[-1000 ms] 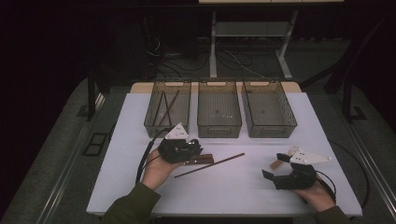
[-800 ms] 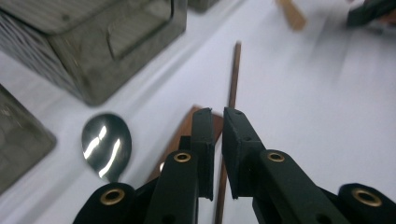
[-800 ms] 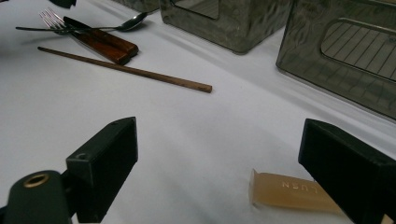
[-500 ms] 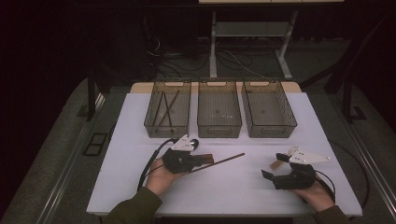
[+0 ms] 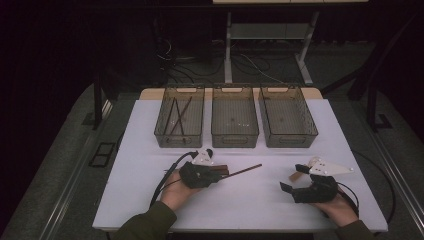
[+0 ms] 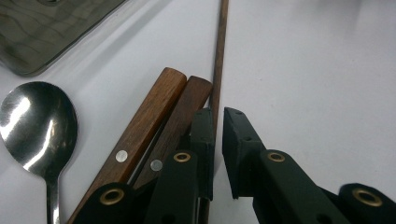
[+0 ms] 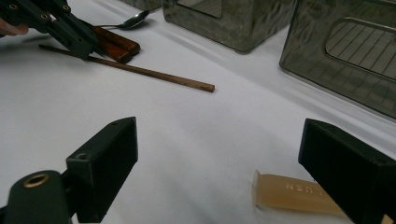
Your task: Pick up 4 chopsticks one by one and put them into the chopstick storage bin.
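A white table (image 5: 260, 200) stands in a dark room, with grey floor around it, cables behind it and a pale metal frame farther back. Three smoked, see-through bins sit in a row along its far side; the middle bin (image 5: 235, 117) serves as landmark. The bin to its left (image 5: 179, 117) holds a few thin dark sticks. On the near side of the middle bin, slightly left, the left tool (image 5: 220, 174) lies low over the table, its jaws nearly clenched around a thin brown chopstick (image 5: 245, 170), which lies on the table and reaches out toward the right. Just beside the jaws lie two wooden handles (image 6: 159, 121) and a steel spoon (image 6: 37, 123). Well to the right and nearer than the middle bin, the right tool (image 5: 291, 179) rests released, jaws wide apart, with a small amber piece (image 7: 294, 193) on the table between them. Since a second ago, the left tool has dropped from near the left bin down to the chopstick and turned to point right; the right tool has stayed put.
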A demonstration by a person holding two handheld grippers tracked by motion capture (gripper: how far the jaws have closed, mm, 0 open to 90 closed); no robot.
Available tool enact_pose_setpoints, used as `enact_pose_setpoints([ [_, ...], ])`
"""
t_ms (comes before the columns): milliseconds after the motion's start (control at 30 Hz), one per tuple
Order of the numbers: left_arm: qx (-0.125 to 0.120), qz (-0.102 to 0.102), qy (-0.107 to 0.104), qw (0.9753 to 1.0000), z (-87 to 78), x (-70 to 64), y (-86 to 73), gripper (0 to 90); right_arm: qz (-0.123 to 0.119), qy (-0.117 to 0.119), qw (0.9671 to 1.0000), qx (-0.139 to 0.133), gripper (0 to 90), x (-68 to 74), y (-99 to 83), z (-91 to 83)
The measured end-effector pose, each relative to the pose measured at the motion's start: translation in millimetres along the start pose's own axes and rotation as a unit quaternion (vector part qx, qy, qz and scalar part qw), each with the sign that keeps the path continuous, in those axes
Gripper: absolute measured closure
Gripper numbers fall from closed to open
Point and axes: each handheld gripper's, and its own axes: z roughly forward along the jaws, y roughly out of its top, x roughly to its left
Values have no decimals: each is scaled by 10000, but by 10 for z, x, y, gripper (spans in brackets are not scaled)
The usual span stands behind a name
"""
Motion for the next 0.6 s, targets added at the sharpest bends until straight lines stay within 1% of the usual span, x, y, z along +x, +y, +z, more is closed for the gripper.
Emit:
enact_pose_setpoints([
  [133, 52, 12, 7, 10000, 12, 10, -7, 818, -3, 0, 10000, -2, 111, 2, 1, -1],
  [200, 52, -30, -15, 10000, 26, 9, -13, 817, -3, 4, 10000, -5, 111, 2, 1, -2],
  [300, 114, -24, -48, 9999, 41, 8, -15, 817, -2, 15, 10000, -13, 111, 5, 3, -3],
  [333, 135, 14, -58, 9999, 44, 9, -14, 817, -3, 17, 10000, -11, 111, 6, 3, -2],
  [467, 58, -29, -98, 9999, 62, 1, -2, 813, -4, 14, 10000, -6, 111, 5, 3, -2],
  [600, -1, -76, -79, 9999, 93, 14, 33, 801, 2, 6, 10000, 4, 111, 5, 3, 3],
])
